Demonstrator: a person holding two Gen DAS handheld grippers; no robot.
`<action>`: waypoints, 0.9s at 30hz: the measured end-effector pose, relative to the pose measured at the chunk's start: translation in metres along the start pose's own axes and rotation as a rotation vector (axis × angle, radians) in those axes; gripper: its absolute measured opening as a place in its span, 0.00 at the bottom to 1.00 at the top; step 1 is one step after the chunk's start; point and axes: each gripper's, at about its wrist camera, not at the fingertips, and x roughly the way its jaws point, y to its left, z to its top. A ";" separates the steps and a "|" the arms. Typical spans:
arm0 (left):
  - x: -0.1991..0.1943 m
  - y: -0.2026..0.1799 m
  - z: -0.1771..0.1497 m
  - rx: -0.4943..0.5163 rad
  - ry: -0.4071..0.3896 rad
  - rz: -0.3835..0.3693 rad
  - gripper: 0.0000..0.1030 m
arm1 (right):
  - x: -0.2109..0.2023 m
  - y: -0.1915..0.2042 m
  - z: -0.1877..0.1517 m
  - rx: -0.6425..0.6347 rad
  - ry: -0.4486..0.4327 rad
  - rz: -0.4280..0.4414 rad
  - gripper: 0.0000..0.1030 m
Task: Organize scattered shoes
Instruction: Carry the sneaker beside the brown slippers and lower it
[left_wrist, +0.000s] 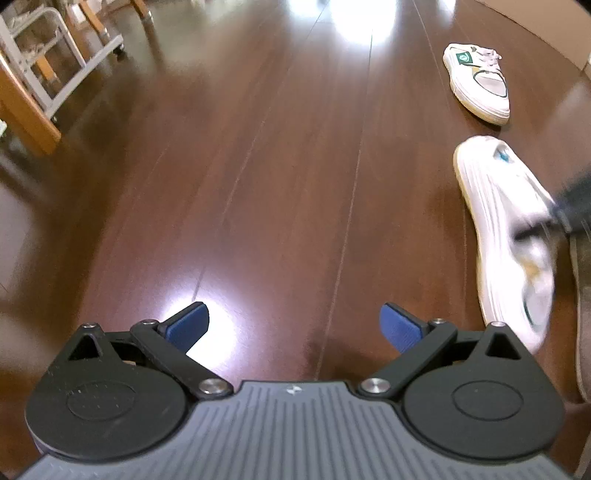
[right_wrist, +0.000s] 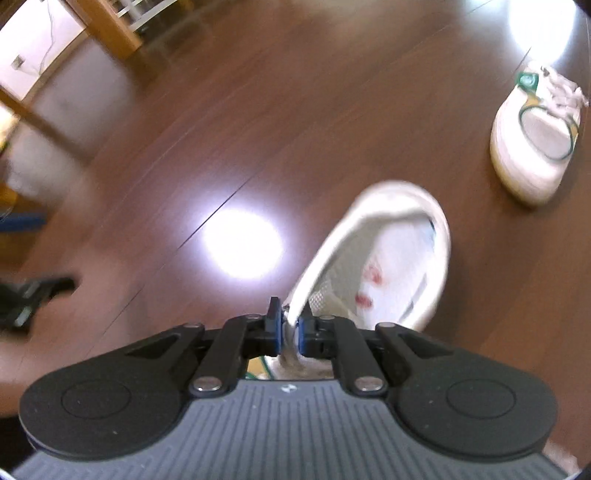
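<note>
Your right gripper (right_wrist: 290, 330) is clamped on the rim of a white sneaker (right_wrist: 388, 258), tilted up off the dark wood floor (right_wrist: 221, 129). Your left gripper (left_wrist: 293, 326) hangs spread wide, empty. Further off, the second sneaker (right_wrist: 535, 147) sits flat, well apart.

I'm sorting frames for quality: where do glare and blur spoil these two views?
Left wrist view: white glare on the wooden floor at the top and between the open left gripper fingers; the near sneaker is motion-smeared, the far sneaker sharp. Right wrist view: a glare disc mid-floor and another top right; everything beyond the right gripper, shut on the held sneaker, is blurred.
</note>
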 end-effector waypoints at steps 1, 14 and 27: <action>-0.001 -0.002 -0.001 -0.006 0.002 -0.018 0.97 | -0.002 0.007 -0.014 0.015 0.023 0.005 0.07; -0.054 -0.030 -0.032 0.065 -0.019 -0.150 0.97 | -0.041 0.113 -0.186 0.034 -0.248 -0.373 0.99; -0.078 -0.027 -0.037 0.011 -0.033 -0.156 0.97 | 0.020 0.088 -0.206 0.371 -0.175 -0.453 0.85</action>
